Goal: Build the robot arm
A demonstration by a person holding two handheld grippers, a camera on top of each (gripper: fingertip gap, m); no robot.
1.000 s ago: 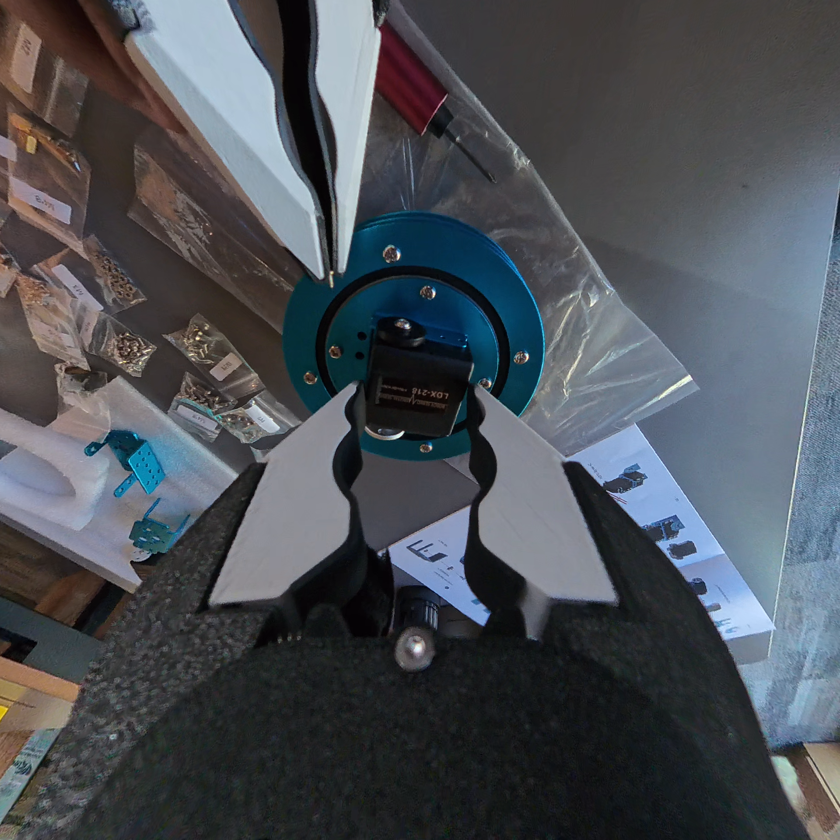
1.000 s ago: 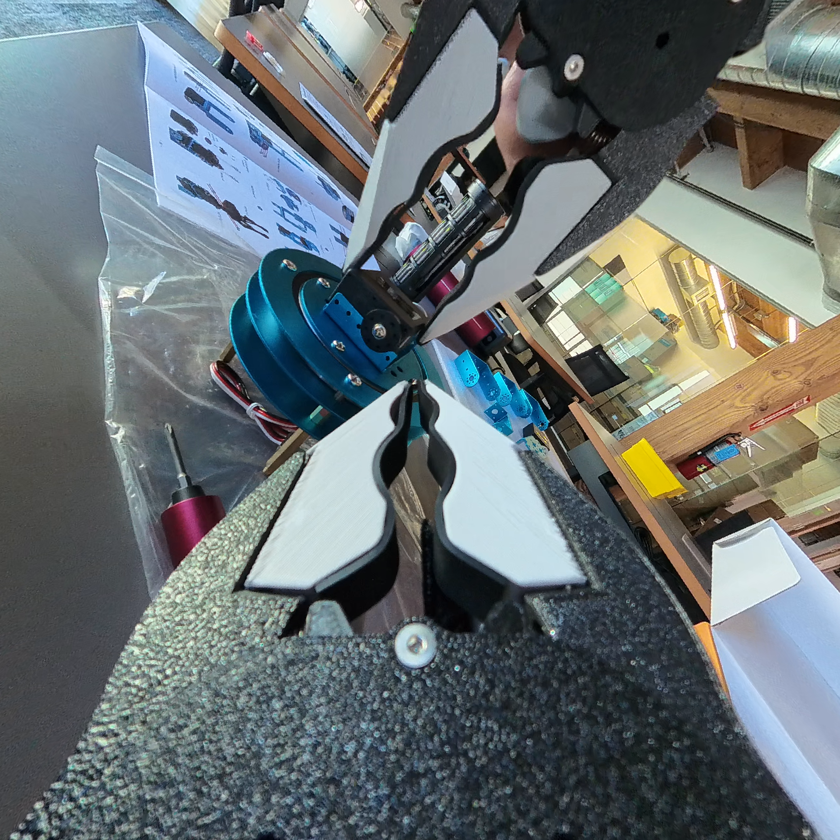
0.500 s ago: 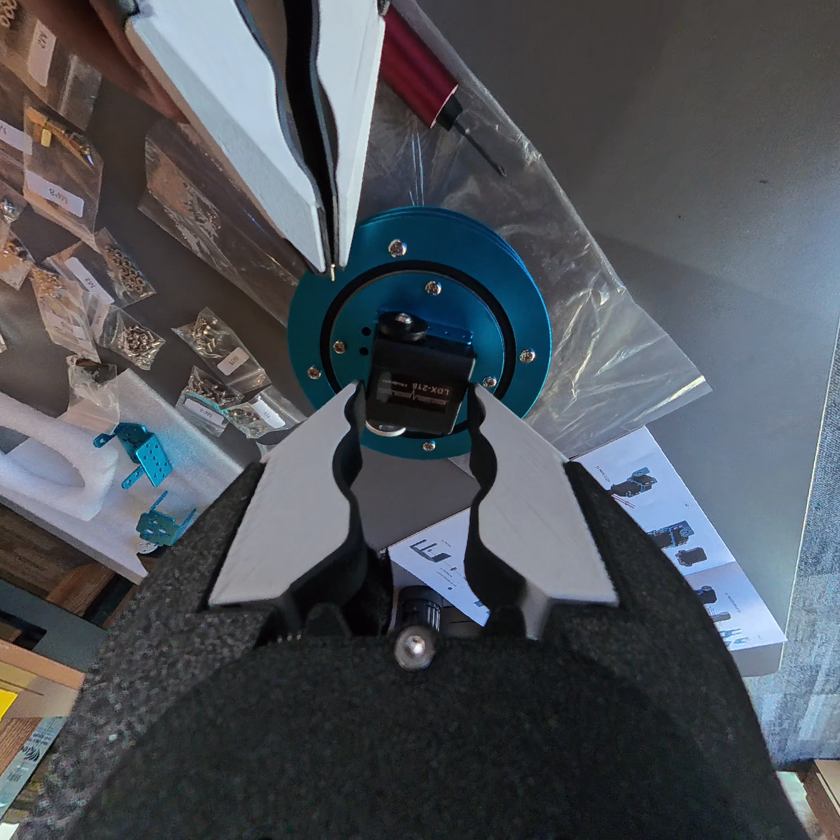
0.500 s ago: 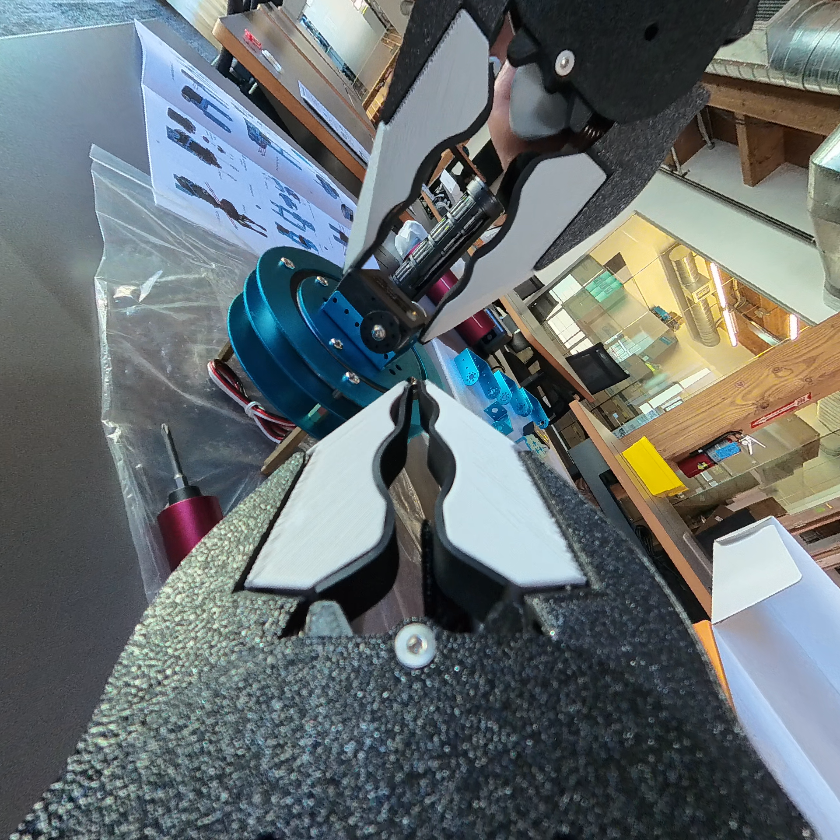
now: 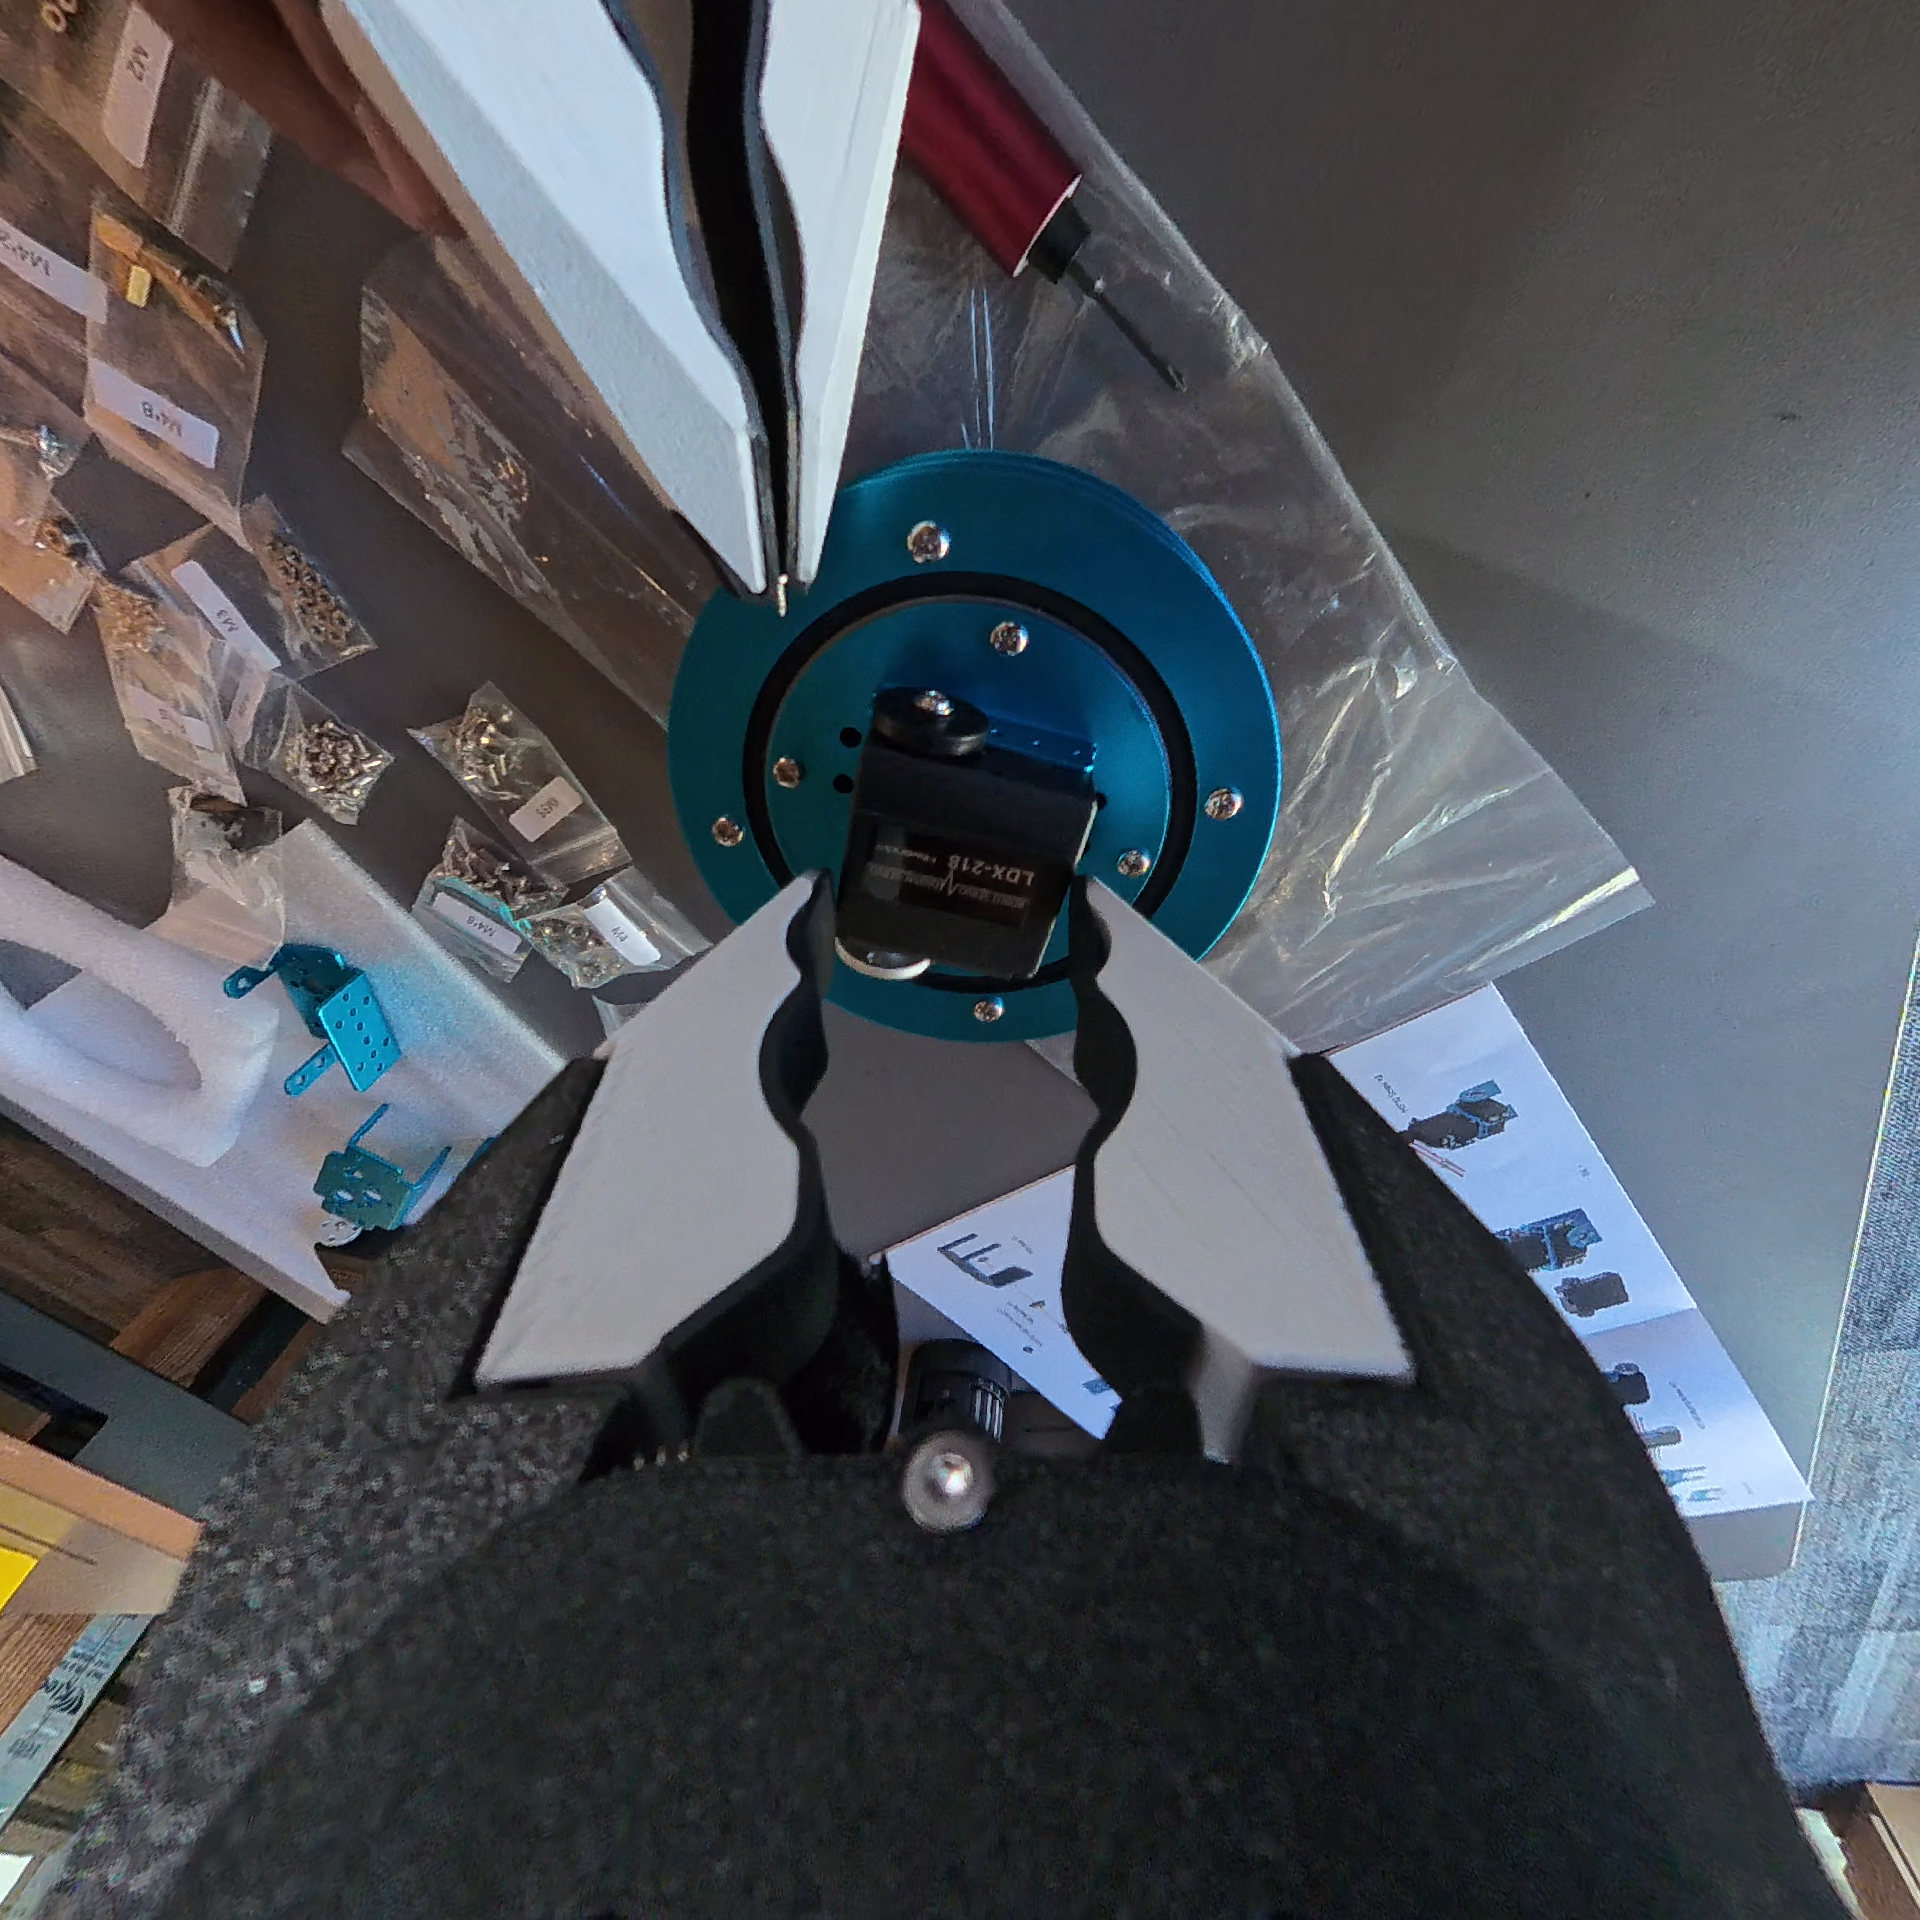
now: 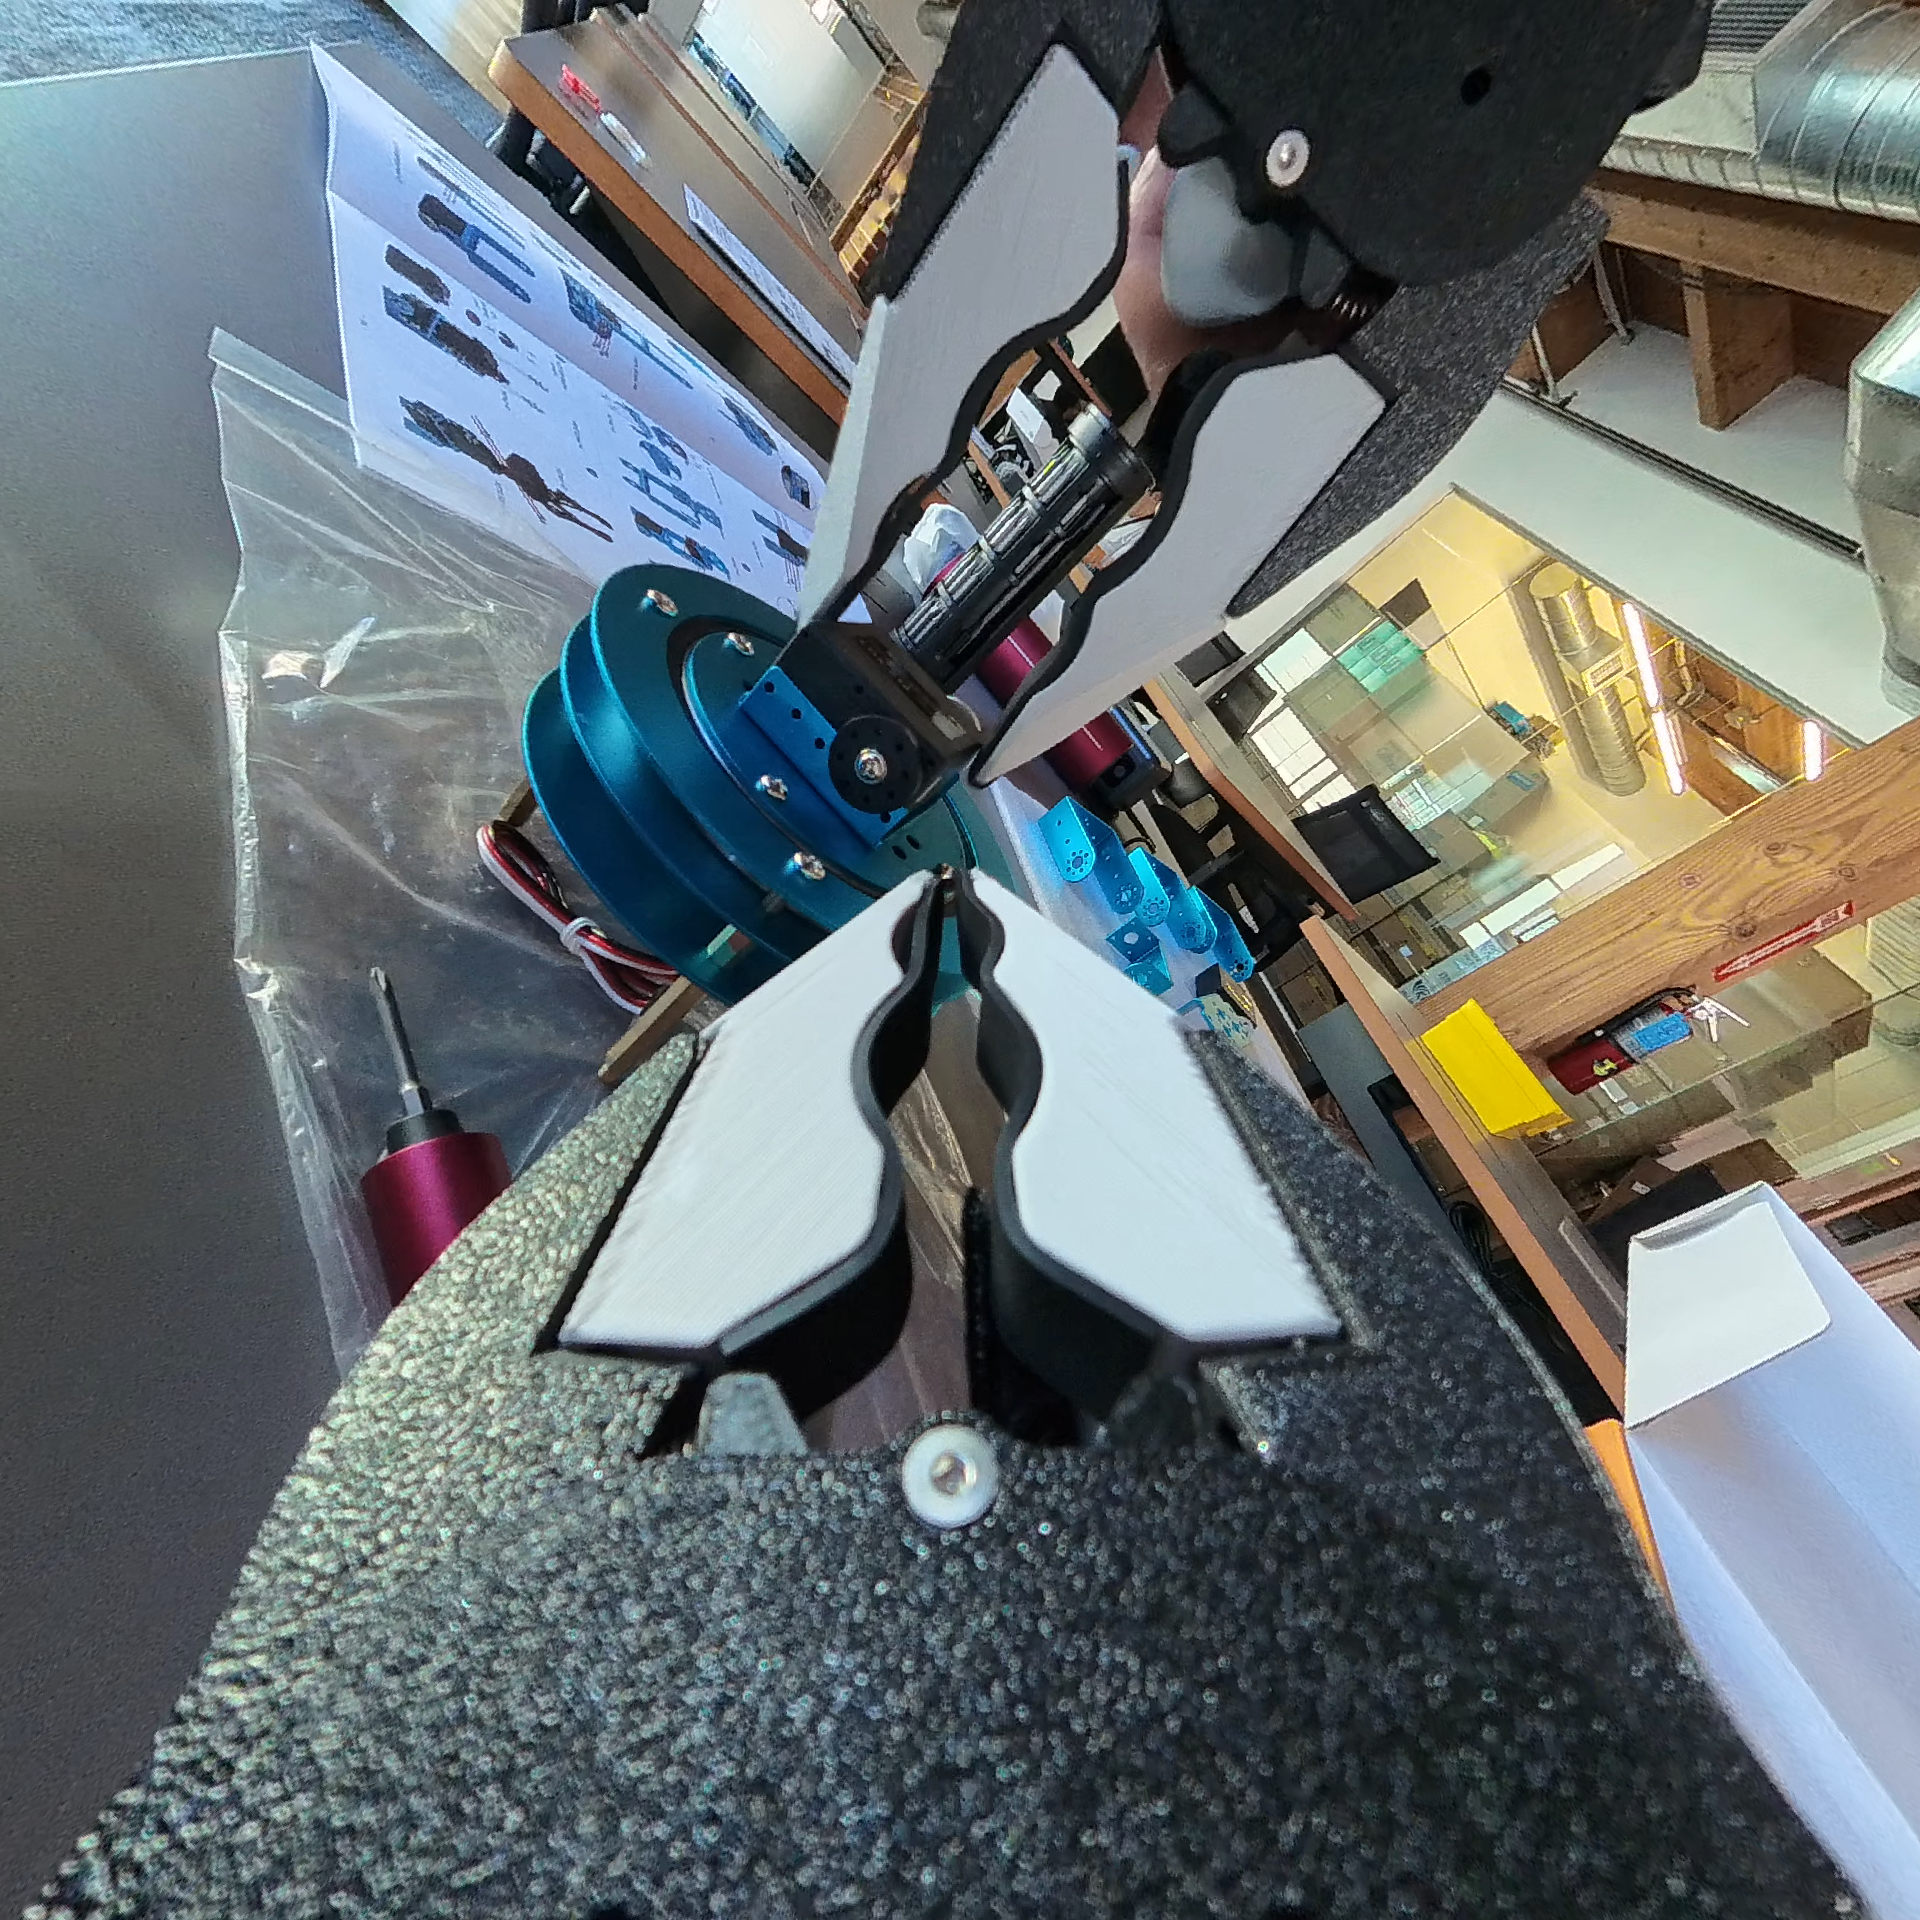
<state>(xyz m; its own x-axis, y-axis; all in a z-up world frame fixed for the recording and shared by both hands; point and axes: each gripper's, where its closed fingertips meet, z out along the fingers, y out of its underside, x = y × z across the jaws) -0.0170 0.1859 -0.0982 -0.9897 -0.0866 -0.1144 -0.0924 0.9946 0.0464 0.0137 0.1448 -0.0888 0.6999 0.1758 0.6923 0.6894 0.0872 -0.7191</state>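
A black servo sits in a blue bracket on a round blue base. My left gripper is shut on the servo, one finger on each side. My right gripper comes in from above with its jaws together, pinching a tiny screw at the base's upper left rim. In the right wrist view my right gripper holds the screw just above the base. There the left gripper clasps the servo from above.
A red-handled screwdriver lies on a clear plastic bag under the base. An open instruction booklet lies nearby. Several small bags of screws and blue brackets on white foam are to the left. A white box stands at right. The grippers' ends are close to 6 centimeters from one another. About 10 centimeters separates my right fingertips from the red-handled screwdriver. It is also in sight in the left wrist view.
Both grippers keep their grip. The views have shifted only slightly, and the screw stays at the base's rim.
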